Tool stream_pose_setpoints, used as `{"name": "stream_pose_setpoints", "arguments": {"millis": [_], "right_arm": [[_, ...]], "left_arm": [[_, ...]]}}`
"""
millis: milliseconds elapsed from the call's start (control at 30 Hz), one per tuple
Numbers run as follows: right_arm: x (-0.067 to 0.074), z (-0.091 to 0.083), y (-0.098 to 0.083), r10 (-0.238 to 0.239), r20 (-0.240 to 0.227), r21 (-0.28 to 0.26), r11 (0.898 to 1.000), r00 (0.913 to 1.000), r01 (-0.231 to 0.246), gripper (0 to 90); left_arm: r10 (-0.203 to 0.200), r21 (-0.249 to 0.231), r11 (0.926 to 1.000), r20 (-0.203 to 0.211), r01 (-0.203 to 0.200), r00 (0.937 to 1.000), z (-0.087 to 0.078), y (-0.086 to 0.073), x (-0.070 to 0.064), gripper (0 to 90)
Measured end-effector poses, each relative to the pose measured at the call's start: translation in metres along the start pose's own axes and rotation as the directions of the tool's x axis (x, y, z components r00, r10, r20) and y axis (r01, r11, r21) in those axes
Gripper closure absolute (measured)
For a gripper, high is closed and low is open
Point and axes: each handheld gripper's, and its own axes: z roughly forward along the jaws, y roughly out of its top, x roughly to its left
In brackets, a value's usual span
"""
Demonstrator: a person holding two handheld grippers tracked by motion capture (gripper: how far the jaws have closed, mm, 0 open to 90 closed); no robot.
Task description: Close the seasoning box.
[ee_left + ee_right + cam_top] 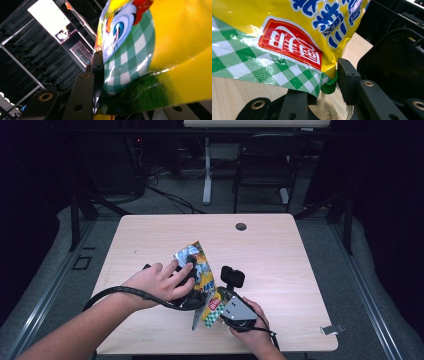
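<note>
Carrier: pale wooden table point(280, 255) with a small round grommet hole point(241, 226) near its far edge.
Bag: glossy yellow plastic snack bag with a green-and-white check band, red logo patch and blue lettering point(202, 270); raised off the table, slanting from high at its far end to low at the near end, over the near middle of the table toward the near edge.
Bag, close: in the right gripper view the bag point(287, 40) has its checked lower corner hanging between the jaws; the left gripper view has the bag point(155, 50) pressed close, with a printed cartoon eye.
Left gripper point(189, 279): in the person's left hand point(157, 284), at the bag's upper middle; one black jaw lies flat against the check band, the other side is hidden by the bag; it looks clamped on the bag at a middling gap.
Right gripper point(226, 301): in the right hand point(255, 327), close to the near edge, at the bag's lower end.
Right jaws: part-way apart, around a clear container with a green screw neck point(329, 87) holding pale grains; whether the pads press on it, cannot tell.
Grains: a thin pale stream point(320, 102) drops from the bag's corner into the container.
Clip: small metal clip point(332, 329) by the near right corner, well apart from the bag.
</note>
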Motion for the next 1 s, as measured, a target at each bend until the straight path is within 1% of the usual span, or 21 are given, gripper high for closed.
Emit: {"name": "stream_pose_setpoints", "arguments": {"millis": [133, 367, 467, 667, 700, 767, 800, 833, 867, 900, 933, 967, 1000], "right_arm": [[0.000, 0.000, 0.000, 0.001, -0.001, -0.001, 1.000, 1.0000, -0.001, 70.8], [0.000, 0.001, 0.000, -0.001, 0.000, -0.001, 1.000, 1.0000, 0.001, 70.7], [0.000, 0.001, 0.000, -0.001, 0.001, -0.001, 1.000, 1.0000, 0.001, 70.8], [0.000, 0.001, 0.000, -0.001, 0.002, 0.000, 1.000, 1.0000, 0.001, 70.8], [0.000, 0.001, 0.000, 0.000, 0.003, 0.001, 1.000, 1.0000, 0.000, 70.8], [0.000, 0.001, 0.000, 0.001, 0.004, 0.001, 1.000, 1.0000, -0.001, 70.8], [0.000, 0.000, 0.000, -0.002, 0.008, 0.005, 1.000, 1.0000, 0.001, 70.8], [0.000, 0.000, 0.000, -0.004, 0.008, 0.007, 1.000, 1.0000, 0.004, 70.8], [0.000, 0.000, 0.000, -0.001, 0.009, 0.005, 1.000, 1.0000, 0.001, 70.8], [-0.001, 0.000, 0.000, -0.001, 0.010, 0.003, 1.000, 1.0000, 0.001, 70.8], [-0.001, 0.000, 0.000, -0.001, 0.011, 0.004, 1.000, 0.9999, 0.001, 70.8], [-0.001, 0.000, 0.000, -0.001, 0.013, 0.004, 1.000, 0.9999, 0.001, 70.8], [0.000, 0.000, 0.000, -0.004, 0.012, 0.006, 1.000, 0.9999, 0.004, 70.9]], "left_arm": [[0.006, 0.004, 1.0000, 0.002, -0.006, 1.0000, 0.000, 0.000, 0.000, 73.1], [0.003, 0.005, 1.0000, 0.003, -0.003, 1.0000, 0.000, 0.000, -0.001, 73.2], [-0.007, -0.001, 1.0000, 0.003, 0.007, 1.0000, 0.000, 0.000, -0.001, 73.3], [-0.012, 0.005, 0.9999, 0.010, 0.012, 0.9999, 0.000, -0.001, -0.002, 73.4], [-0.024, 0.004, 0.9997, 0.023, 0.024, 0.9994, 0.000, -0.001, -0.002, 73.5], [-0.036, 0.006, 0.9994, 0.028, 0.035, 0.9990, 0.001, -0.002, -0.004, 73.6], [-0.055, -0.007, 0.9985, 0.021, 0.055, 0.9983, 0.002, -0.003, -0.006, 73.6], [-0.061, -0.006, 0.9981, 0.023, 0.061, 0.9979, 0.002, -0.003, -0.006, 73.7], [-0.059, 0.009, 0.9983, 0.040, 0.058, 0.9975, 0.001, -0.003, -0.006, 73.7], [-0.078, -0.001, 0.9969, 0.038, 0.078, 0.9962, 0.002, -0.004, -0.008, 73.8], [-0.090, -0.004, 0.9959, 0.043, 0.090, 0.9951, 0.003, -0.004, -0.009, 73.9], [-0.100, -0.011, 0.9949, 0.037, 0.100, 0.9944, 0.003, -0.005, -0.011, 73.9], [-0.092, 0.007, 0.9957, 0.050, 0.092, 0.9945, 0.003, -0.005, -0.011, 74.0]]}}
